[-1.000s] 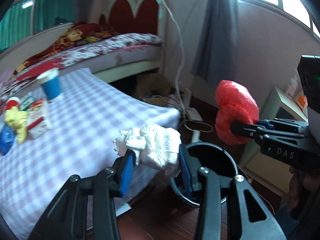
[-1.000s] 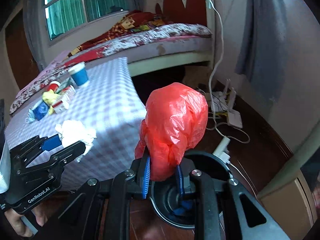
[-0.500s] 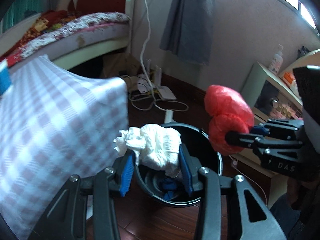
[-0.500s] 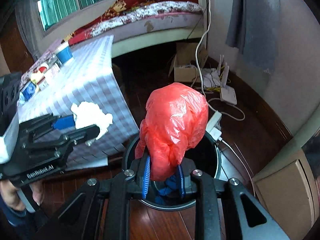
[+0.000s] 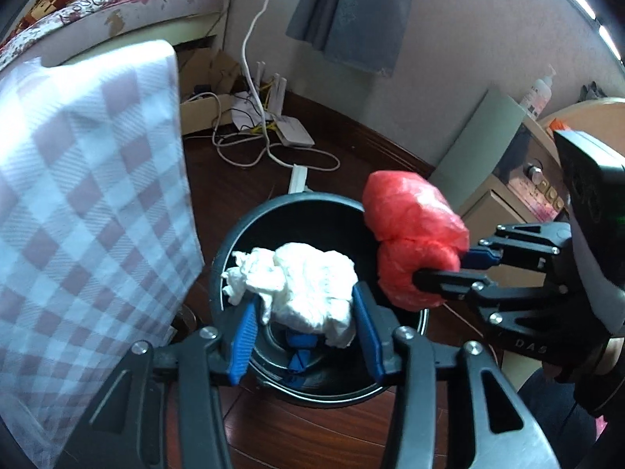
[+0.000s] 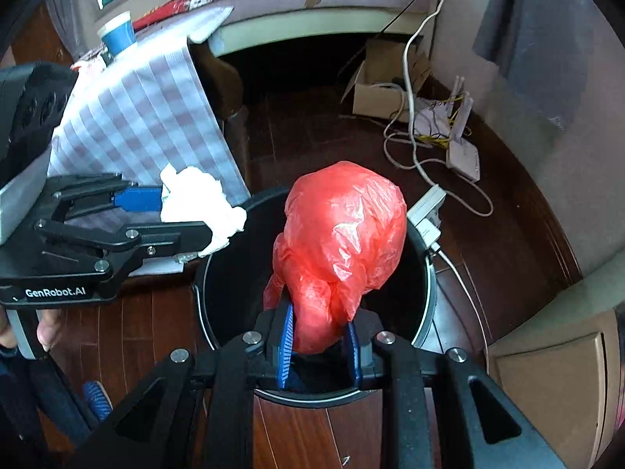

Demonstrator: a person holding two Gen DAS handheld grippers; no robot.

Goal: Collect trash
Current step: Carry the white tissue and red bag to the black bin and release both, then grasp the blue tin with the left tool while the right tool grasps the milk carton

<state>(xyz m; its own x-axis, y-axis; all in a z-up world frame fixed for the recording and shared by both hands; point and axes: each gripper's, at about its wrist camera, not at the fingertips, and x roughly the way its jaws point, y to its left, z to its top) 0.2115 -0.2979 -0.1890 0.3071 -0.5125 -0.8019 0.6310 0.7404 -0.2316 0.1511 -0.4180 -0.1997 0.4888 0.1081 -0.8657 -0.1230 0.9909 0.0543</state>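
Both loads over the bin. My left gripper (image 5: pixel 304 326) is clamped on one crumpled wad of white tissue paper (image 5: pixel 300 287); my right gripper (image 6: pixel 318 336) is clamped on one scrunched red plastic bag (image 6: pixel 341 246). Each hangs above the open mouth of the round black waste bin (image 6: pixel 424 301) standing on the dark wood floor (image 6: pixel 519 242), just beside the hanging edge of the checked lilac-and-white tablecloth (image 5: pixel 86 203).

Handling, judged: the tissue is very light, soft and compressible; the blue pads sink into its middle, and a loose flap sticks out left of the pads. It should drop freely, though a fibre may cling. The bag is light, thin and slippery, springy when squeezed; I hold it low, at the bunched neck, with the puffed bulk above the pads. It may unfold on release or cling to a pad.

Count: one tissue wad, one red bag, one bin. Something blue lies at the bin's bottom; I cannot identify it. One blue paper cup (image 6: pixel 116 33) stands on the table top; other items there are too blurred to count.
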